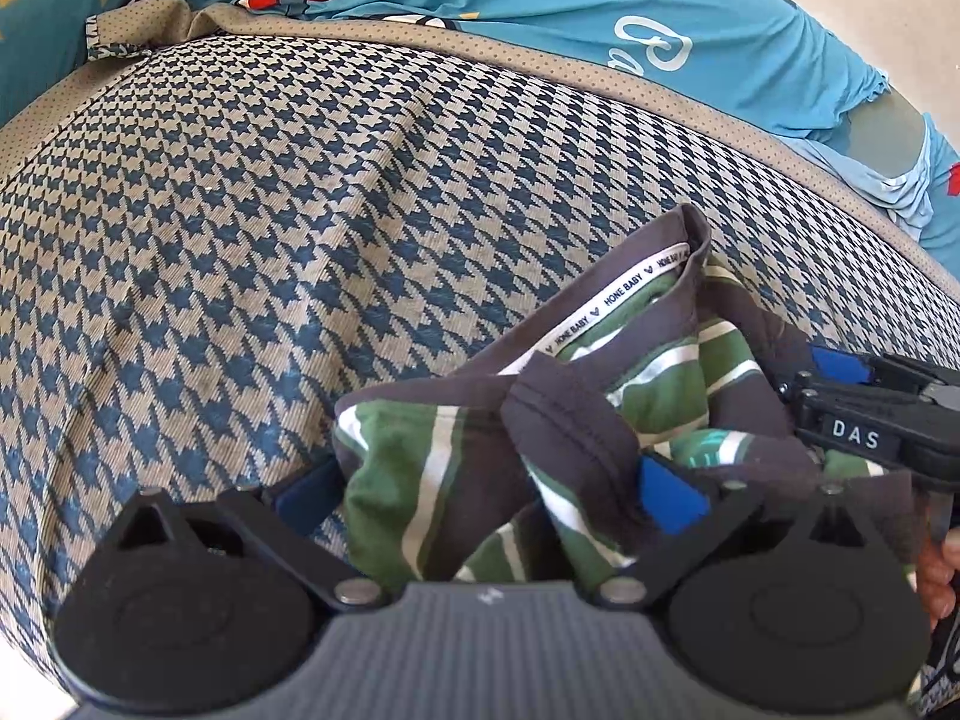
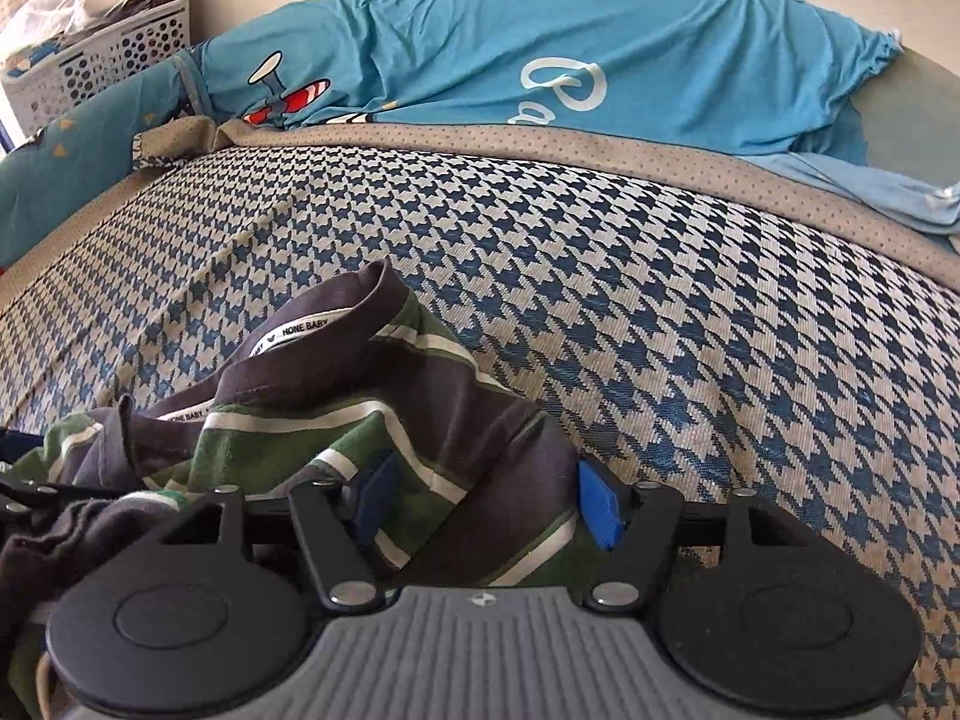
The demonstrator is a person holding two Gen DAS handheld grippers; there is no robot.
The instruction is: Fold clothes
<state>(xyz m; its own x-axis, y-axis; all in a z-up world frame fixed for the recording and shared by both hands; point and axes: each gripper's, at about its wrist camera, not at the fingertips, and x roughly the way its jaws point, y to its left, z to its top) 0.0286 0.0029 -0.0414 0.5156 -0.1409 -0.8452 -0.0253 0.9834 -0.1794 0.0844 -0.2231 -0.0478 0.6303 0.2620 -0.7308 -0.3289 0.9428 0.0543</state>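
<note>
A striped top [image 1: 420, 468], in green, white and grey, lies bunched on the houndstooth mat [image 1: 252, 228] at the near edge of both my wrist views. Its grey neckband is turned upward, showing a white tape printed "HONE BABY" [image 1: 618, 294].

My left fingers [image 1: 671, 495] stand wide apart with the crumpled cloth filling the gap between them. The blue pad on one side is sunk into a grey fold, and the darker pad on the other sits at the edge of the bundle. I cannot tell whether they are pinching the cloth or only straddling it.

My right fingers [image 2: 600, 510] are apart as well, roughly halfway spread, with a striped fold lying between them. One pad rests among the stripes and the other sits right at the cloth's outer edge, against the mat, with no clear squeeze on the fabric. Seen from the left wrist, the right tool comes in from the side, its black body marked with a "DAS" label [image 1: 856, 439] and its tip in the same heap of cloth. The two tools are close together over the garment.

Beyond the top, the blue-and-beige mat stretches away bare to its beige dotted border [image 2: 600, 150]. Turquoise bedding [image 2: 480, 42] printed with a red-and-white propeller plane lies along the far side. A white perforated basket [image 2: 102, 54] stands in the far corner, stuffed with bags and paper.
</note>
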